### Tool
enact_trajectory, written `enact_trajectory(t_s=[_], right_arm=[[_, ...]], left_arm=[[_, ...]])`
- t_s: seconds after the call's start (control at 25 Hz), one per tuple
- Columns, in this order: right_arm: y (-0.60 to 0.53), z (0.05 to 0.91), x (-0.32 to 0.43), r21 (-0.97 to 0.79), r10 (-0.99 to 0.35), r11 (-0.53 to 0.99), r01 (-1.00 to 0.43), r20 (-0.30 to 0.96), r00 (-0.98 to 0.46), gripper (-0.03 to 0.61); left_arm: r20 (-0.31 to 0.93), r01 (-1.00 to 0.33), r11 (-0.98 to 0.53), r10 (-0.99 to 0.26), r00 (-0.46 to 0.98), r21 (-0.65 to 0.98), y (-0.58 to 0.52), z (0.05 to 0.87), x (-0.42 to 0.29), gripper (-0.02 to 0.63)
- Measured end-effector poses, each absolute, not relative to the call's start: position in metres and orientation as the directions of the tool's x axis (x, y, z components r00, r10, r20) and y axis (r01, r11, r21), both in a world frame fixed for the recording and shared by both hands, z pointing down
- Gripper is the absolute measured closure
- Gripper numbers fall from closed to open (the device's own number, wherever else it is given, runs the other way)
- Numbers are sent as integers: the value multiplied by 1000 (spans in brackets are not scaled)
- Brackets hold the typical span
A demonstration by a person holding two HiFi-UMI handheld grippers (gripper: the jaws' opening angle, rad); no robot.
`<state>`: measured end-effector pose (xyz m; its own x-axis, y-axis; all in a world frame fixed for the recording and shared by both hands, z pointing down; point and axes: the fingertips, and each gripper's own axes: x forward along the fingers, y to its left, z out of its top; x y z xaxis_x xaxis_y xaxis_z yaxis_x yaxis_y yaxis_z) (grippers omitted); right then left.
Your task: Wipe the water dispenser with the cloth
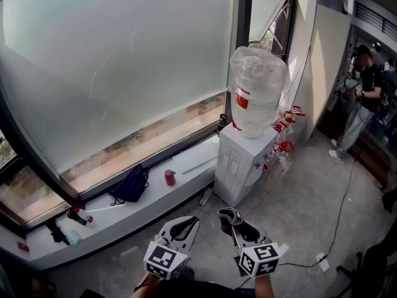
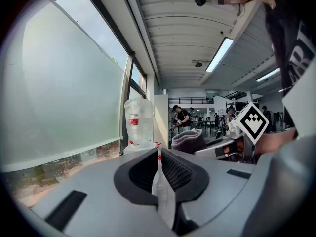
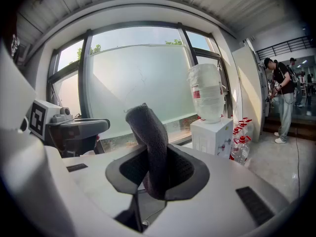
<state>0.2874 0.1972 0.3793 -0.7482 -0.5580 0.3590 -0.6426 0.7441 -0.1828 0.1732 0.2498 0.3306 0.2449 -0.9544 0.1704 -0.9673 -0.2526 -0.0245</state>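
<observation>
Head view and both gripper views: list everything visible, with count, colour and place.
water dispenser: one, white, floor beside window ledge
water bottle: one, clear, red label, atop the water dispenser
spare bottles: several, clear, red caps, floor right of it
bag: one, dark blue, on ledge
can: one, red, on ledge
person: one, dark top, far right
cloth: one, dark grey, in right gripper
left gripper: one, grey, shut, empty
right gripper: one, grey, shut on cloth
</observation>
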Motion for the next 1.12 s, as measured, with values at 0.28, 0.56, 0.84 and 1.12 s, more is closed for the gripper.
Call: enact_trajectory(t_s=[0.28, 0.56, 0.84, 1.12], right_arm=[[214, 383, 305, -197, -552, 744, -639, 359, -753, 477], [230, 387, 305, -231, -525, 757, -611, 342, -779, 476], [240, 387, 296, -262, -474, 786, -561, 329, -817, 476], [234, 392, 275, -268, -466, 789, -553, 325, -823, 476]], left_arm=[[191, -966, -258, -949, 250, -18, 274, 338, 192, 586], [185, -973, -229, -958, 220, -27, 294, 335, 195, 586], [192, -983, -184, -965, 176, -24, 310, 333, 192, 586], [183, -985, -168, -970, 160, -29, 308, 332, 169, 586]])
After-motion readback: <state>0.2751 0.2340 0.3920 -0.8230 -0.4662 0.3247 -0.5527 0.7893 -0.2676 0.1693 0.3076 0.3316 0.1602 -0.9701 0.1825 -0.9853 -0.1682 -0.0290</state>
